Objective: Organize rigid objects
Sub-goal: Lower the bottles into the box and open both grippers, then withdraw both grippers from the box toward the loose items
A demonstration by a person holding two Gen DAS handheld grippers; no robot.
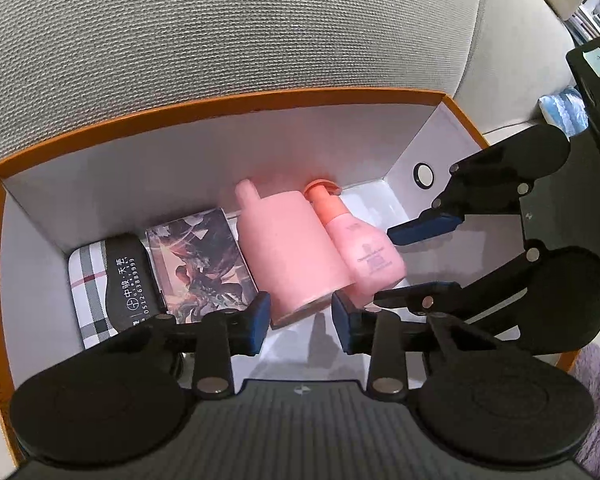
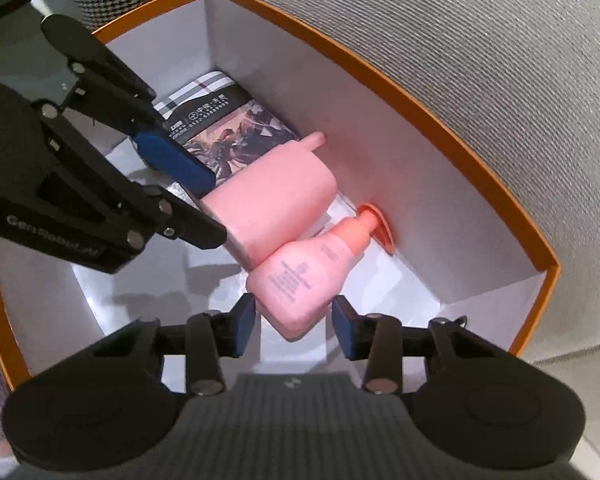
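Your left gripper (image 1: pixel 302 322) sits nearest in its own view, jaws partly apart with nothing pinched; the base of the large pink bottle (image 1: pixel 290 248) lies just past the pads, apart from them. In the right wrist view your right gripper (image 2: pixel 295 326) is likewise partly apart, its pads flanking the bottom of the small pink pump bottle (image 2: pixel 300 276) without pressing on it.

Both bottles lie on their sides, touching along their length, matte pink, necks toward 12 o'clock. The small one carries faint print and an orange pump head (image 1: pixel 320 188) against the far wall. At 9 o'clock of the large bottle lies an illustrated card box (image 1: pixel 200 260), then a plaid case with a black band (image 1: pixel 108 288) beside it.

All rest on the white floor of an orange-rimmed box (image 1: pixel 220 100). Beyond it at 12 o'clock rises grey woven upholstery (image 1: pixel 220 20).

The floor at 3 o'clock of the small bottle lies bare up to the side wall.
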